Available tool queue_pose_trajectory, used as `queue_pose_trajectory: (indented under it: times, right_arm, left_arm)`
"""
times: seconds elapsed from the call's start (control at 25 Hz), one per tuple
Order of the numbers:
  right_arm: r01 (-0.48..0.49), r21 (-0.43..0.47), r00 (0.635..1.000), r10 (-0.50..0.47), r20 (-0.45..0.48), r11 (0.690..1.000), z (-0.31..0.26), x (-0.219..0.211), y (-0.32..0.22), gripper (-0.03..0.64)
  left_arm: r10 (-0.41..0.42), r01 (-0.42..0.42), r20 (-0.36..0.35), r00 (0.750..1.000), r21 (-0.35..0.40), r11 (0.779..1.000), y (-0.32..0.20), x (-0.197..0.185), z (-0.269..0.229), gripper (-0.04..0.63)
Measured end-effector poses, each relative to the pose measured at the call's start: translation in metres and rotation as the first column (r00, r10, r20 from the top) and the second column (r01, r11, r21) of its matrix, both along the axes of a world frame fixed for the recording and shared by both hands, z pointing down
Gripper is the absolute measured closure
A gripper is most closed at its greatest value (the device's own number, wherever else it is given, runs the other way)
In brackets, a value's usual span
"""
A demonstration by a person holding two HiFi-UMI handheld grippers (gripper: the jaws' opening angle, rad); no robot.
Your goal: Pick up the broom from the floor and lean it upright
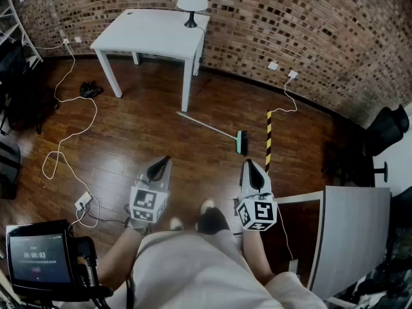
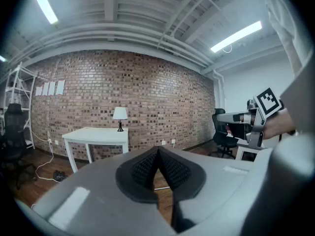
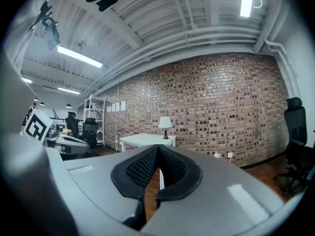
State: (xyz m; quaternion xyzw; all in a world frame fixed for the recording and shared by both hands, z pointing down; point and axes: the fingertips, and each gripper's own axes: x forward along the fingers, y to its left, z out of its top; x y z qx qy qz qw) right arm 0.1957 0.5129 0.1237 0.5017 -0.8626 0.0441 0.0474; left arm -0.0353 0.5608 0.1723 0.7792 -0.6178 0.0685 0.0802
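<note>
Left tongs (image 1: 165,162): closed on nothing, held low and near me, well short of the broom.
Right tongs (image 1: 250,167): shut too, and empty.
Broom (image 1: 211,128): flat on the wood floor (image 1: 141,134) ahead of me, with its thin handle running far-left toward a desk leg and its green head at the near right.
Risk, grip: I must open the tongs before I reach. The handle is slim and lies flat, so I expect it to roll or slip from the pads.
Risk, lift: held at one end, the long broom could swing into the desk (image 1: 154,34) or topple once leaned.
In the way: a yellow-black striped bar (image 1: 268,140) lies just right of the head.
Around: lamp (image 1: 192,2) on the desk, white cable (image 1: 64,147) looping at the left, brick wall (image 1: 290,24) beyond.
</note>
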Motion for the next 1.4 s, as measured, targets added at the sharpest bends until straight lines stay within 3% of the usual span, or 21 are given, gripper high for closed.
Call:
queue_pose_trajectory:
  times: [0.28, 0.64, 0.92, 1.08, 1.4]
  right_arm:
    - [0.008, -0.017, 1.0, -0.008, 0.006, 1.0, 0.024, -0.012, -0.035, 0.603]
    - [0.033, -0.043, 0.999, -0.032, 0.027, 0.999, 0.037, 0.0, -0.175, 0.603]
    - [0.095, -0.055, 0.995, -0.094, 0.03, 0.994, 0.037, 0.019, -0.278, 0.603]
    - [0.109, -0.072, 0.994, -0.109, 0.008, 0.991, 0.043, 0.027, -0.323, 0.603]
    - [0.112, -0.106, 0.994, -0.112, 0.005, 0.988, 0.044, 0.01, -0.372, 0.603]
  left_arm:
    - [0.006, -0.006, 0.034, 0.999, -0.005, 1.0, -0.032, -0.011, 0.013, 0.594]
    - [-0.037, 0.039, 0.039, 0.999, -0.045, 0.998, -0.154, -0.008, 0.026, 0.594]
    - [-0.05, 0.054, 0.07, 0.996, -0.055, 0.997, -0.263, 0.016, 0.015, 0.594]
    - [-0.03, 0.035, 0.114, 0.993, -0.049, 0.998, -0.309, 0.032, 0.007, 0.594]
    - [-0.005, 0.013, 0.089, 0.996, -0.096, 0.995, -0.356, 0.027, 0.02, 0.594]
